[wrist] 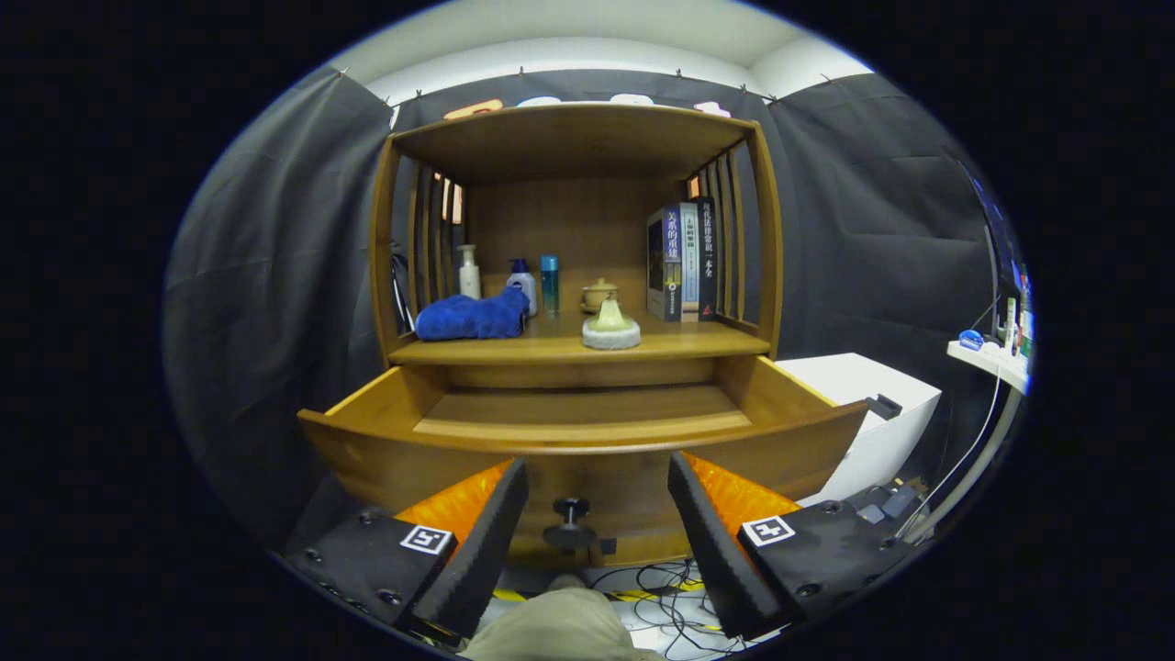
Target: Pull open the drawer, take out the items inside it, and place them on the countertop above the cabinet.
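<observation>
Facing the wooden cabinet (574, 266) head on, the gripper (597, 487) hangs just in front of the drawer (587, 441), its two fingers (491, 532) spread wide apart and holding nothing. The drawer is pulled out toward the gripper, and the part of its wooden floor that shows is bare. Its dark knob (570, 523) sits low on the drawer front, between the fingers and touching neither.

Above the drawer lies the countertop (661, 344). At the countertop's left end lies a blue cloth (473, 318). Behind the cloth stand a pale bottle (469, 272), a white bottle with a blue cap (522, 285) and a slim teal can (549, 284). Near the middle of the countertop's front edge sits a round white stand with a pale cone on it (610, 328), and just behind that a small lidded pot (599, 294). At the countertop's right end a few books (681, 262) stand upright against the slatted side.

Right of the cabinet, beside the drawer's corner, is a white box (867, 404). Below the drawer, cables (661, 588) trail over the floor, and a bit of tan cloth (555, 624) shows under the fingers.
</observation>
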